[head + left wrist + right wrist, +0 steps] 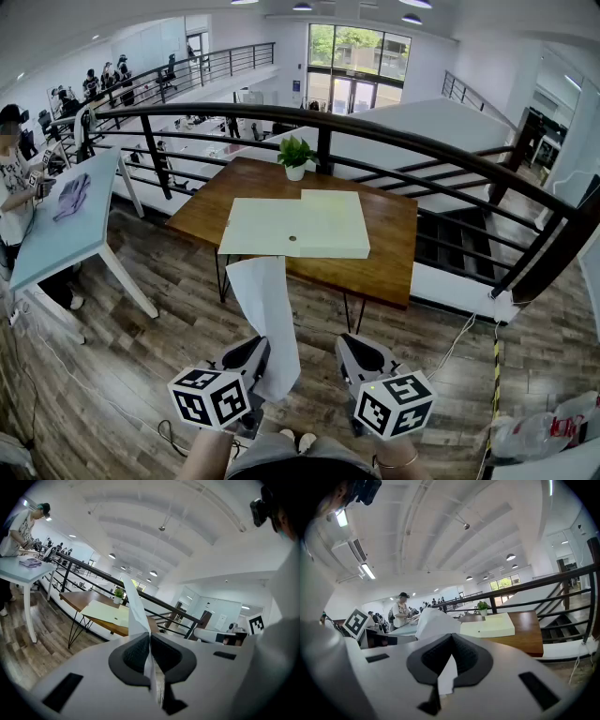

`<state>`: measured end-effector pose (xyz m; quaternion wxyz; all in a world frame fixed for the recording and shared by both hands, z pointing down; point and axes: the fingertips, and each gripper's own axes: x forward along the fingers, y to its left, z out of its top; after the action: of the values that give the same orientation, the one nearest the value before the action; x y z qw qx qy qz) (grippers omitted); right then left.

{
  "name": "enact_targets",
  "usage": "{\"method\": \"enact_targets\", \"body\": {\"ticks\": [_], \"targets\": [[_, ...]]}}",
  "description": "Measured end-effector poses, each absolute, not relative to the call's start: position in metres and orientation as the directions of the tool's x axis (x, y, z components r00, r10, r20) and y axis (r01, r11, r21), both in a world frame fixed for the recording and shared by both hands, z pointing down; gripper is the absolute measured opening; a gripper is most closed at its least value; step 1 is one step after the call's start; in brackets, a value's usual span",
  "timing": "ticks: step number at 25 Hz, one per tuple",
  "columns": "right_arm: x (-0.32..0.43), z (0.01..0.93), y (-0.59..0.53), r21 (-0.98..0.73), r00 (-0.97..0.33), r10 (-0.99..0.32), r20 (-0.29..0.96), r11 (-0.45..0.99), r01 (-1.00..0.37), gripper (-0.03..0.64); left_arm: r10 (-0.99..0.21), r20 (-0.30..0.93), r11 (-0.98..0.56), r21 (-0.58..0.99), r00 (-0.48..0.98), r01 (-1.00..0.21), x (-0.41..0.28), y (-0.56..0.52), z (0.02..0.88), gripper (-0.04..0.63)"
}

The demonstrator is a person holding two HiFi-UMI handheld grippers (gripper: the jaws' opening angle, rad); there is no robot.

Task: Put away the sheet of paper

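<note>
A white sheet of paper [267, 309] hangs in the air in front of the wooden table [394, 253], curling from near the table's front edge down toward me. My left gripper [253, 354] is shut on its lower part; in the left gripper view the paper [133, 606] runs up from between the closed jaws of the left gripper [149, 637]. A pale yellow-green folder [300, 225] lies open on the table. My right gripper [358, 354] hovers to the right of the sheet, apart from it, jaws together. In the right gripper view the paper [433, 623] shows to the left behind the right gripper [451, 637].
A small potted plant [296, 155] stands at the table's far edge, with a black railing [422, 145] and a stairwell behind. A light blue table [56, 234] stands at left with a person [11, 187] beside it. A plastic bag [544, 431] lies at lower right on the wooden floor.
</note>
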<state>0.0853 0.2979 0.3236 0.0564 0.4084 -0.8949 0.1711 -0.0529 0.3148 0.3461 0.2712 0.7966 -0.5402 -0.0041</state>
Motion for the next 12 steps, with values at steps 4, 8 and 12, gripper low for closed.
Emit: {"method": "enact_targets", "body": {"ticks": [4,8,12], "targets": [[0.0895,0.3223,0.2964,-0.244,-0.648,-0.722,0.242,0.601,-0.761,0.026,-0.857,0.283,-0.282,0.439,0.430,-0.853,-0.0488,0.3146,0.3463,0.026],[0.0933,0.3246,0.2953,-0.248,-0.636,-0.731,0.248,0.587,-0.771,0.026,-0.854,0.286,-0.289,0.436,0.435,-0.853,-0.0461,0.3134,0.3468,0.026],[0.0922,0.3300,0.2957,-0.252,-0.627,-0.734,0.259,0.576,-0.778,0.026,-0.850,0.280,-0.302,0.433,0.446,-0.849,-0.0449,0.3102,0.3454,0.026]]}}
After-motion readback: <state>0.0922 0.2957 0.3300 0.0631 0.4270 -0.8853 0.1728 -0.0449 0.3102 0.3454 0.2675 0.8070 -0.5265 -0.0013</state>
